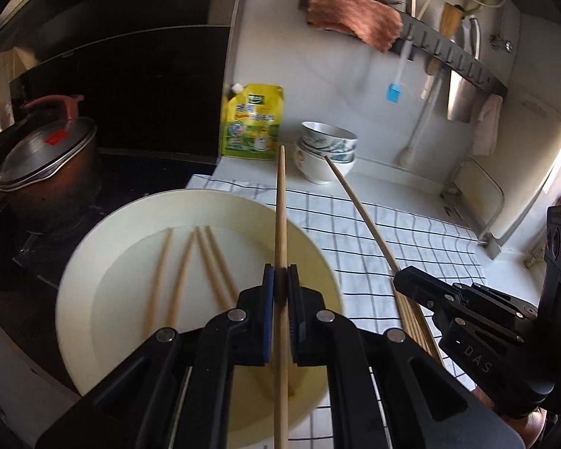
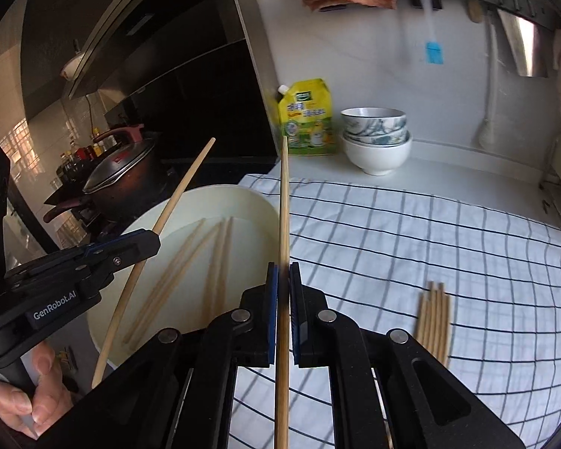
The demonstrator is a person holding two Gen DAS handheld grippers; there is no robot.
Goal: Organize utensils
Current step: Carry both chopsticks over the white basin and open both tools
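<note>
My left gripper (image 1: 280, 280) is shut on one wooden chopstick (image 1: 281, 205) that points away above a cream plate (image 1: 93, 280). Several more chopsticks (image 1: 202, 262) lie loose on that plate. My right gripper (image 2: 283, 277) is shut on another chopstick (image 2: 285, 194), held over the plate's right edge (image 2: 258, 202). The left view shows the right gripper (image 1: 400, 277) at lower right with its chopstick (image 1: 359, 209) slanting up-left. The right view shows the left gripper (image 2: 153, 237) at left, a hand (image 2: 26, 400) on its handle. A bundle of chopsticks (image 2: 435, 318) lies on the checked cloth (image 2: 430, 243).
Stacked bowls (image 2: 376, 138) and a yellow pouch (image 2: 306, 119) stand at the back of the counter. A lidded pot (image 1: 45, 164) sits on the dark stove to the left. A wall rail (image 1: 452, 52) carries a pink cloth (image 1: 351, 15), a blue brush (image 1: 394, 89) and utensils.
</note>
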